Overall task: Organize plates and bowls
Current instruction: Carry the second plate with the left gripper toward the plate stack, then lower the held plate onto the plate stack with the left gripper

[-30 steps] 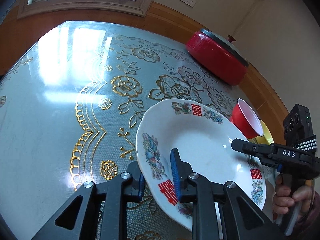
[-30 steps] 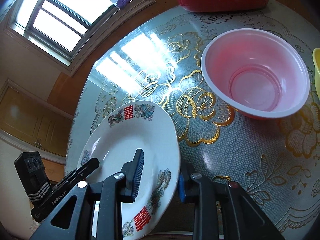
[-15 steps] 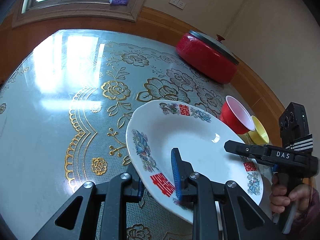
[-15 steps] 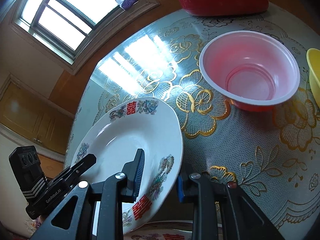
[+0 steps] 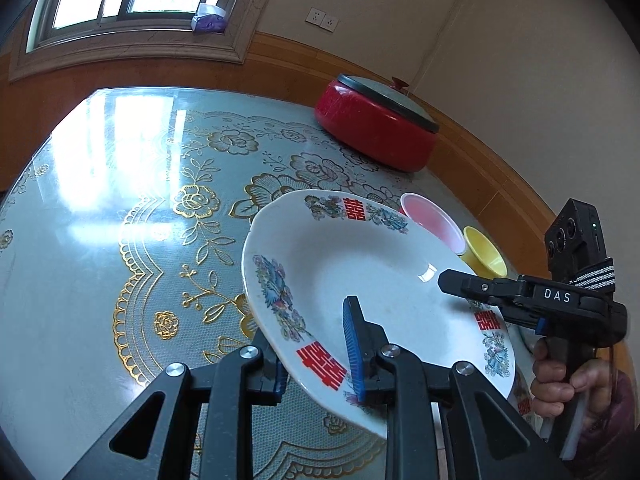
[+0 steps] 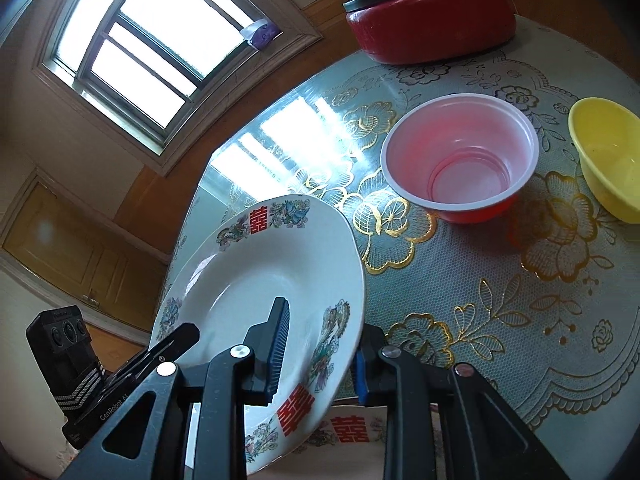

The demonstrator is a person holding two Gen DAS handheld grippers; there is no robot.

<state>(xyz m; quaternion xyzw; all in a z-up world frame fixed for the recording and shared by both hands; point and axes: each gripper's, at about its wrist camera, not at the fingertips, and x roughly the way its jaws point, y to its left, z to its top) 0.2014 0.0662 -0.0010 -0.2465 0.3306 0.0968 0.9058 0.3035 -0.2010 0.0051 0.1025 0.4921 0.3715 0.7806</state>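
Observation:
A white plate (image 5: 360, 272) with floral motifs and red double-happiness characters is held tilted above the table; it also shows in the right wrist view (image 6: 256, 292). My left gripper (image 5: 316, 356) is shut on its near rim. My right gripper (image 6: 318, 348) is shut on the opposite rim, and it shows in the left wrist view (image 5: 500, 292). A second plate of the same pattern (image 6: 348, 432) lies under the held one, mostly hidden. A red bowl (image 6: 460, 156) and a yellow bowl (image 6: 608, 156) stand on the table beyond.
A red lidded pot (image 5: 376, 132) stands at the far table edge by the wood-panelled wall. The round table (image 5: 120, 184) has a glass top over a gold-flowered cloth. A window (image 6: 148, 44) is behind.
Both grippers have lifted the plate higher and pulled it back toward me; the bowls and pot look farther away. The second plate now shows beneath it.

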